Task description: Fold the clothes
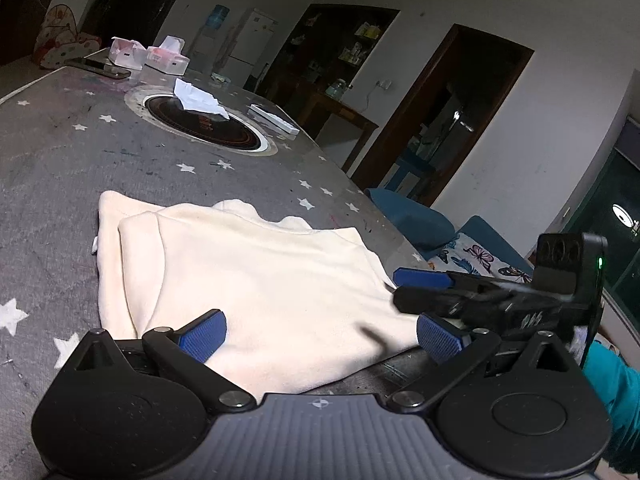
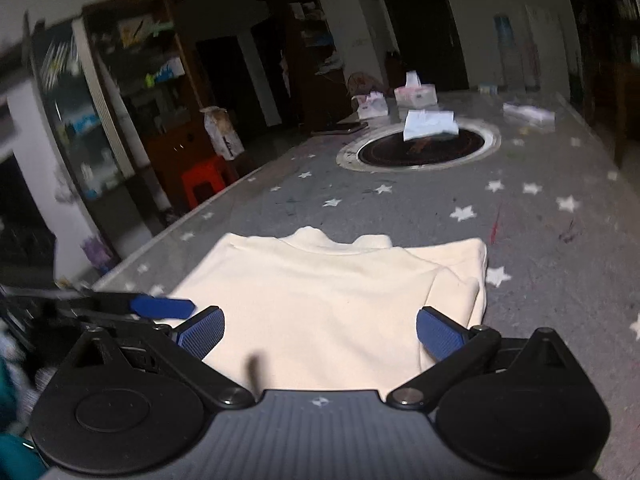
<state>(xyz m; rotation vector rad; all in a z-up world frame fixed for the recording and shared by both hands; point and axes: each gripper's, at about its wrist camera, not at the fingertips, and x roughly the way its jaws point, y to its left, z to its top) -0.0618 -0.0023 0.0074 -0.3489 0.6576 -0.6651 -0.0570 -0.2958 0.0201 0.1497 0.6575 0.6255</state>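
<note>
Shirt [image 1: 256,276], cream and folded into a rough rectangle, lies flat on the grey star-printed surface [image 1: 60,168], close in front of both grippers; its collar edge points away toward the round black hob [image 1: 204,124] set into the surface, and 1 folded sleeve shows along its side; the left gripper [image 1: 320,338] hovers just above the near edge with its 2 blue pads spread wide and nothing between them but the cloth lying below; no pad presses on the cloth; the right gripper [image 2: 320,336] sits likewise over the near edge, its jaws wide apart and gripping nothing; in the left view the right gripper [image 1: 424,292] comes in from the right, beside the shirt's near right corner; in the right view the left gripper [image 2: 168,307] shows at the left, beside the shirt's near left corner; a white crumpled paper [image 1: 198,98] rests on the hob; 2 tissue boxes [image 1: 148,54] and a dark phone [image 1: 98,67] sit at the far end of the surface; a teal sleeve [image 1: 616,388] shows at the right edge of the left view.
</note>
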